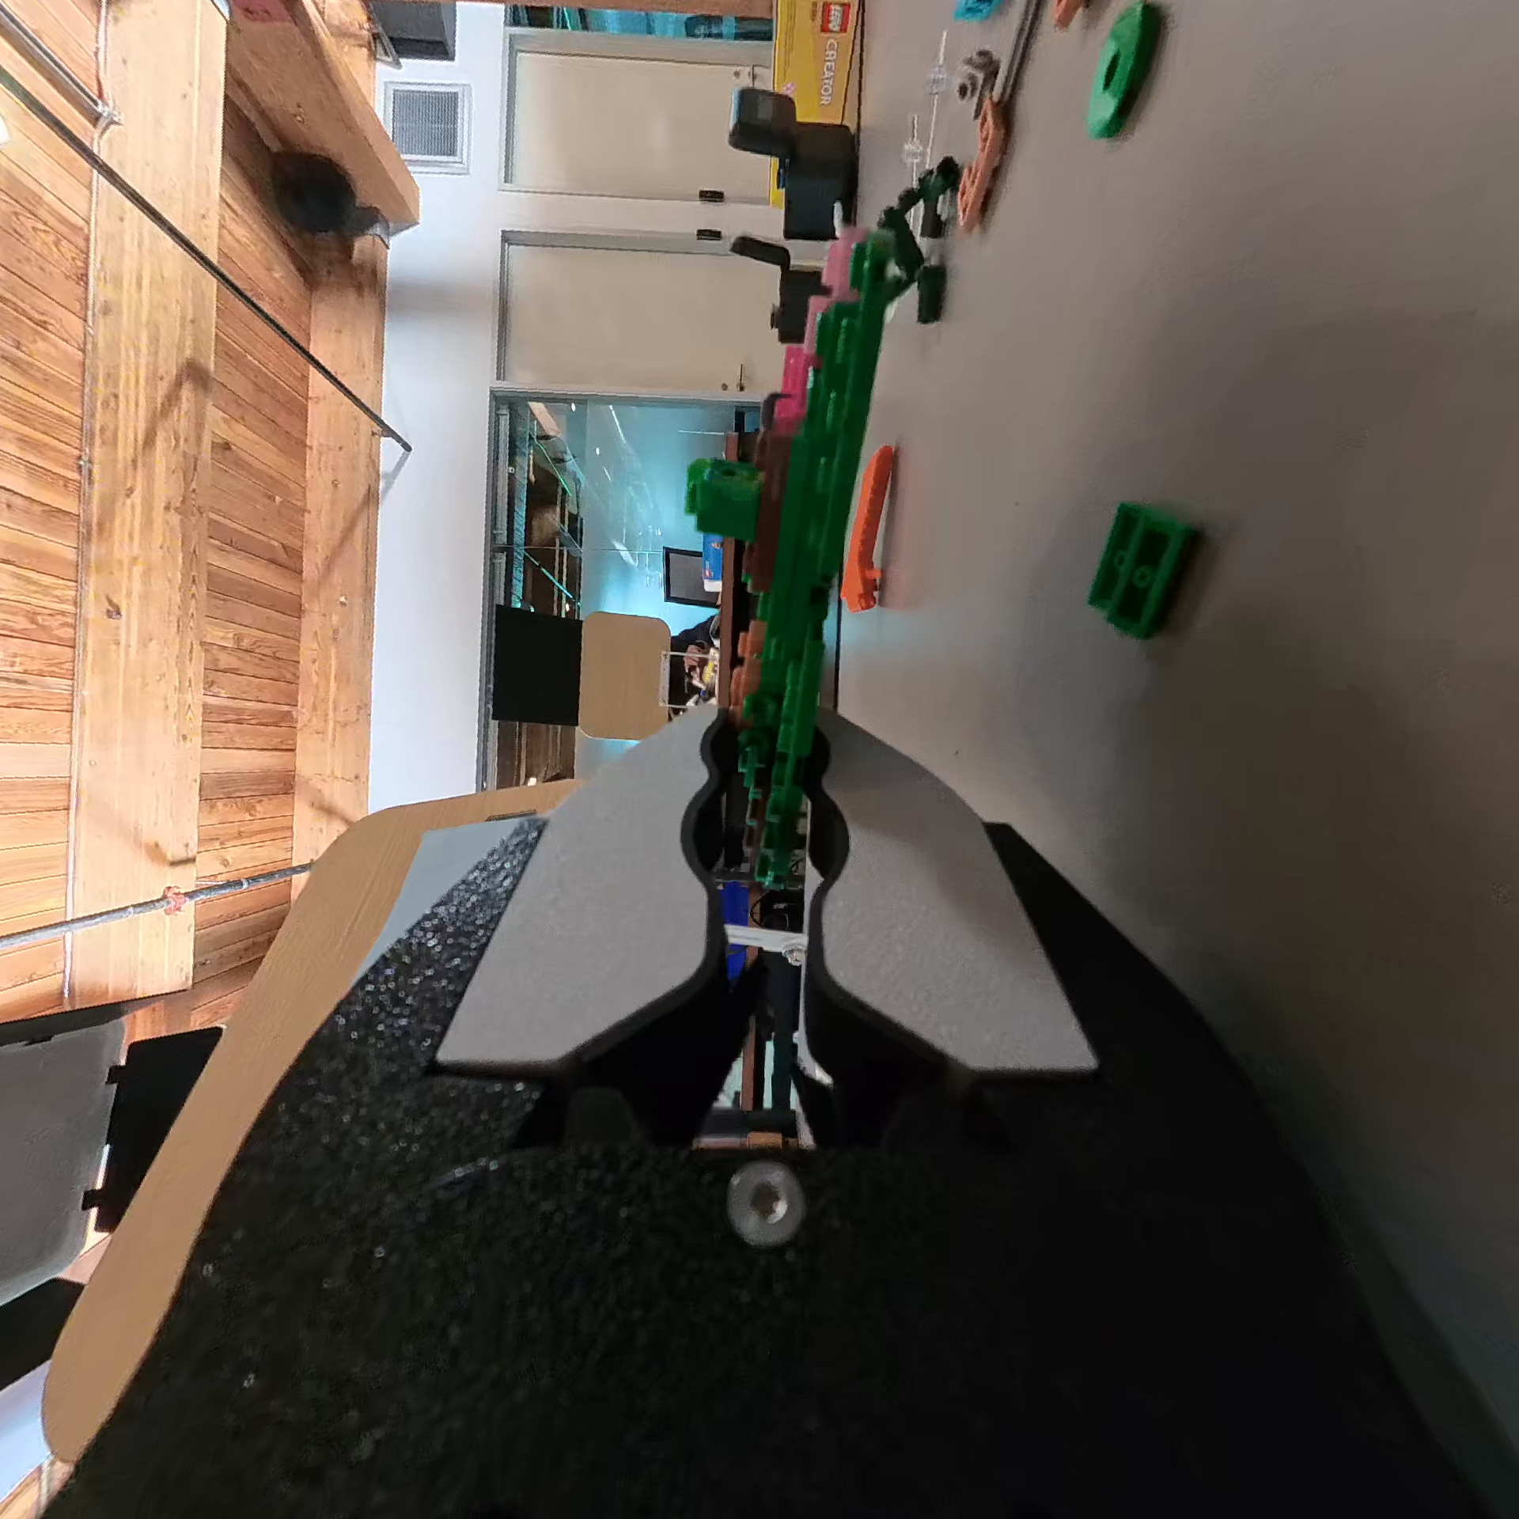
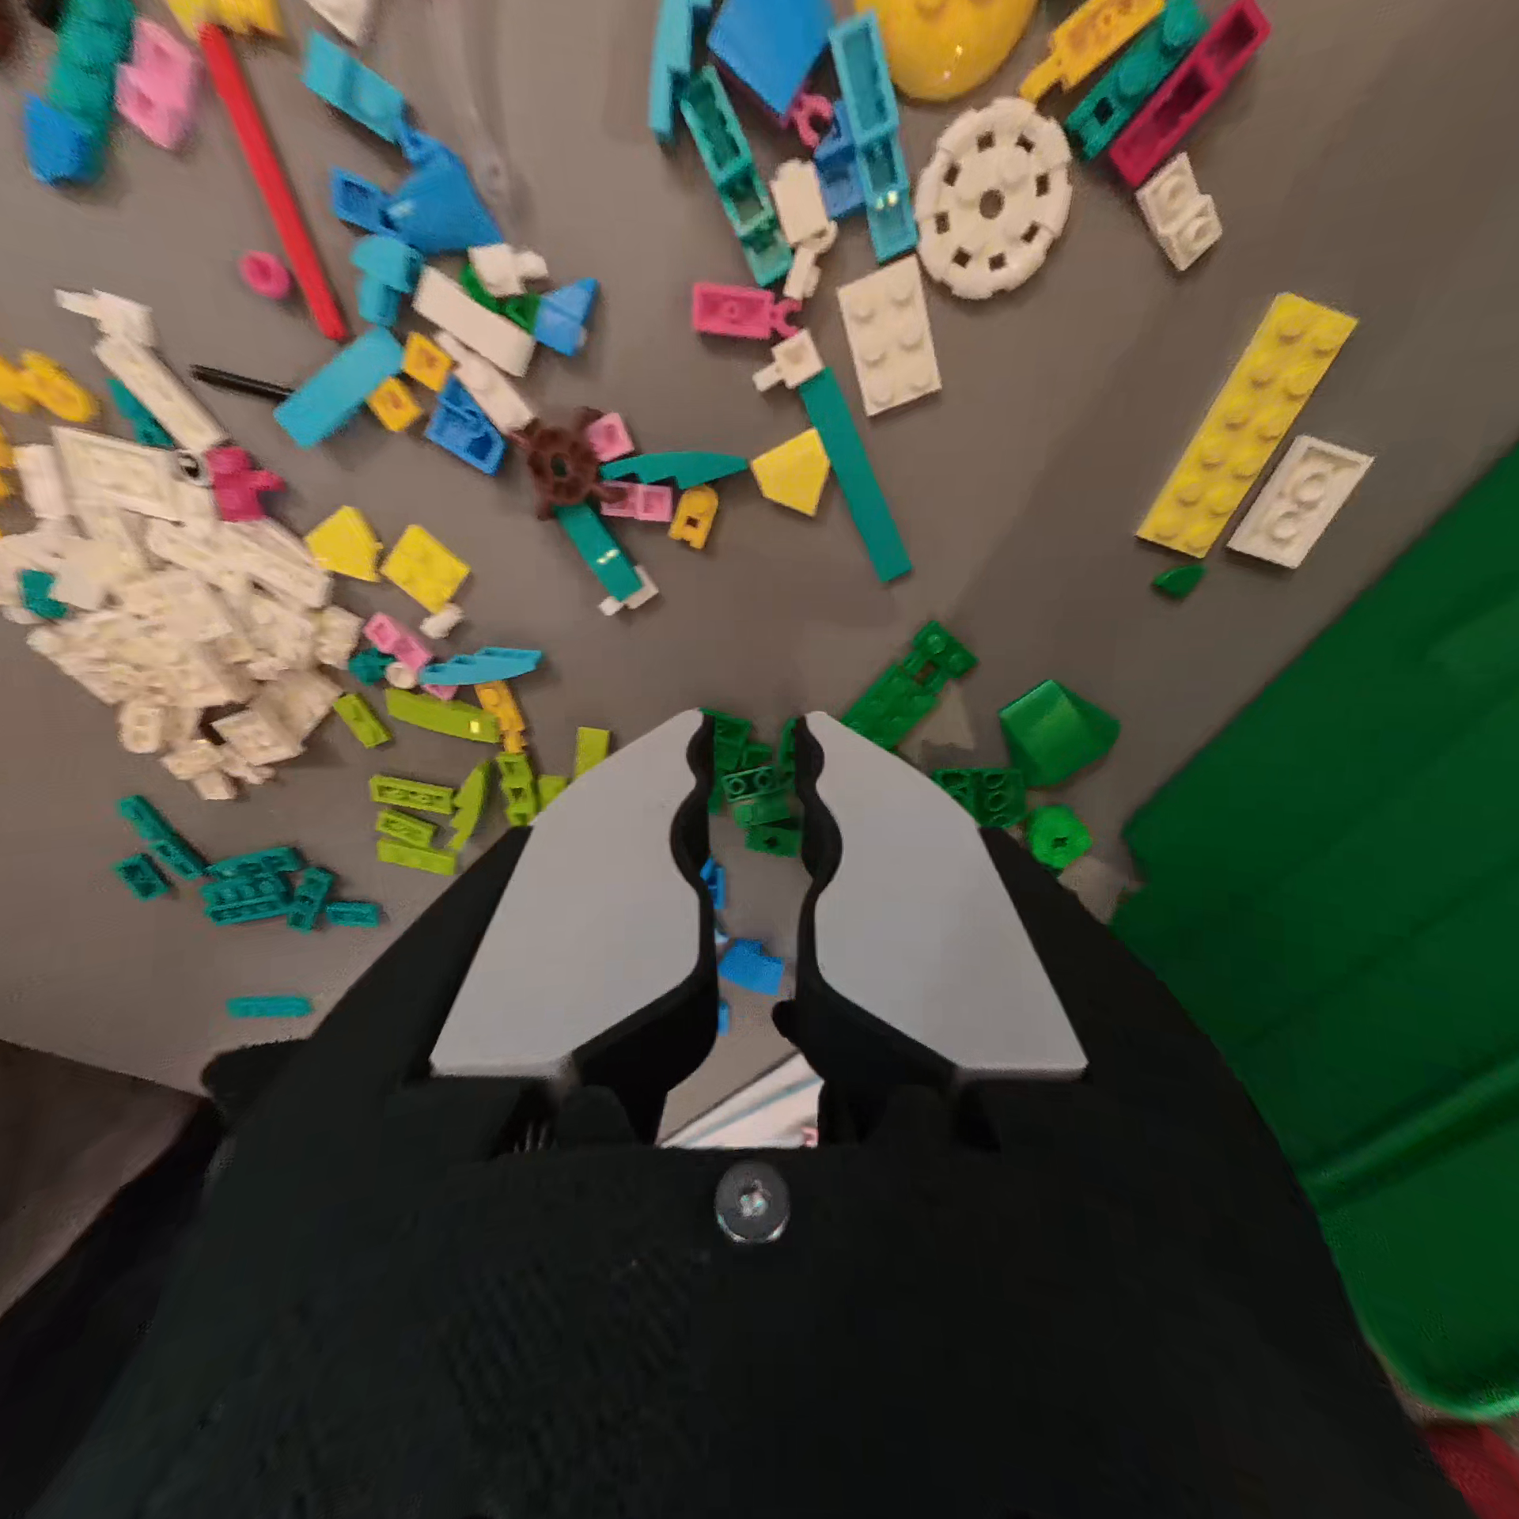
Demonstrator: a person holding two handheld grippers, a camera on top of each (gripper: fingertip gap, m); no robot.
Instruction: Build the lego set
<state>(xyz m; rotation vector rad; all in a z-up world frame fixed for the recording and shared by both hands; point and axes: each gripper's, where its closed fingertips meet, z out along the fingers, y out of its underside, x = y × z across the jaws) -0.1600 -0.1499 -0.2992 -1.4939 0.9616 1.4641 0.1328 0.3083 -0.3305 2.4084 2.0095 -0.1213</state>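
- The left tool (image 1: 766, 744) has a black, grainy, speckled body with two flat light-grey fingers (image 1: 612, 896) edged in black, their inner sides wavy.
- A silver hex-socket screw (image 1: 765, 1208) sits in the centre of its body.
- The right tool (image 2: 752, 727) looks the same: black body, grey fingers (image 2: 921, 912), a silver screw (image 2: 750, 1202).

Lego pieces (image 2: 752, 789) perhaps beside baseplate (image 2: 1356, 822)

Your left gripper's fingers (image 1: 625, 871) cover the near end of the green Lego build (image 1: 810, 559), so you cannot see how far it reaches in. The big green slab (image 2: 1356, 863) runs off the right wrist view's edge. The white brick heap (image 2: 164, 641) is smeared by blur.
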